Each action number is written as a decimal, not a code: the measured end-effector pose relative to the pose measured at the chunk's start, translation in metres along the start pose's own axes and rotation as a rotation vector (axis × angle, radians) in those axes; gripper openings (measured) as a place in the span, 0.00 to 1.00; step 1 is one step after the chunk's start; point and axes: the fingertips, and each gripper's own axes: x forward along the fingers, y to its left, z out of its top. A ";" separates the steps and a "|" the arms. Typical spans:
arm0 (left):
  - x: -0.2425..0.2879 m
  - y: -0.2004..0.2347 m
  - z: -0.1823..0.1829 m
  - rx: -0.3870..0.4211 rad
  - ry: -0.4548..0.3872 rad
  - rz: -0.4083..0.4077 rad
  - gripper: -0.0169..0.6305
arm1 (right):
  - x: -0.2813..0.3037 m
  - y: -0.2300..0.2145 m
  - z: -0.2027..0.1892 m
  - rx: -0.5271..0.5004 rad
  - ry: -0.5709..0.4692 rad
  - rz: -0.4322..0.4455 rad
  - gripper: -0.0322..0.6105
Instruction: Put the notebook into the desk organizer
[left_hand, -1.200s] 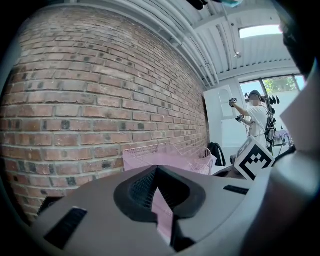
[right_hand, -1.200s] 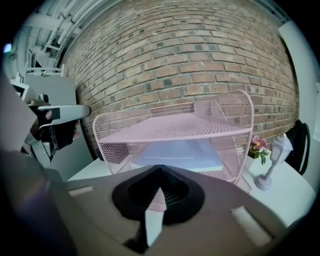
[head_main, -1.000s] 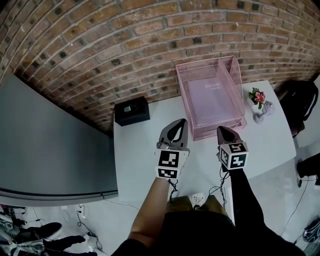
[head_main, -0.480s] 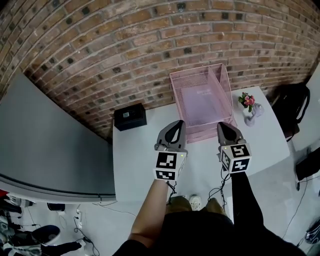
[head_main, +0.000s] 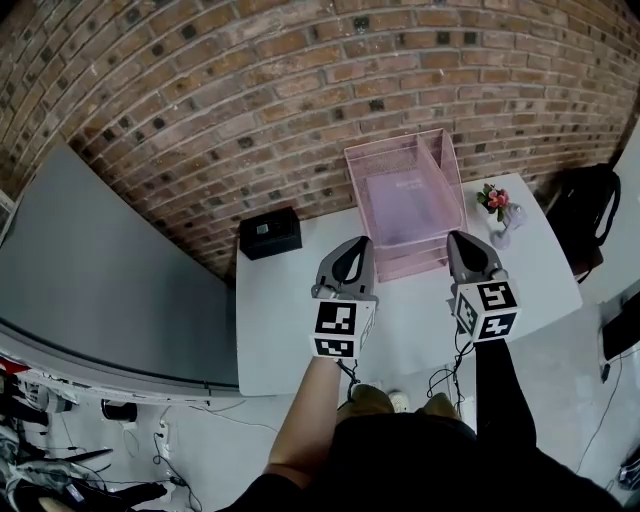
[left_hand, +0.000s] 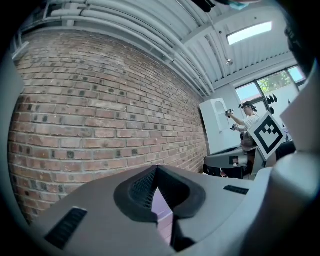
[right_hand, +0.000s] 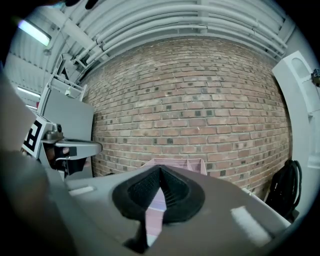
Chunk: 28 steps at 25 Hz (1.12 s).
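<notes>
Plainly left fingers (left_hand: 141, 189), right fingers (right_hand: 144, 189) together

White table (head_main: 290, 325) below me, far edge against brick wall (head_main: 250, 90). On it: black box (head_main: 270, 232) far left; pink desk organizer (head_main: 357, 200) far middle; flower vase (head_main: 498, 215) just right, apart.

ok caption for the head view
Left tongs and right tongs, shut and empty, before the pink desk organizer on a white table
</notes>
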 end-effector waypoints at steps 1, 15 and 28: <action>-0.001 -0.001 0.002 0.003 -0.003 -0.001 0.03 | -0.002 0.001 0.002 -0.003 -0.003 0.004 0.05; -0.009 -0.007 0.010 0.030 -0.018 -0.006 0.03 | -0.011 0.011 0.016 -0.048 -0.043 0.031 0.05; -0.009 -0.008 0.004 0.019 -0.008 -0.014 0.03 | -0.013 0.012 0.016 -0.026 -0.050 0.031 0.05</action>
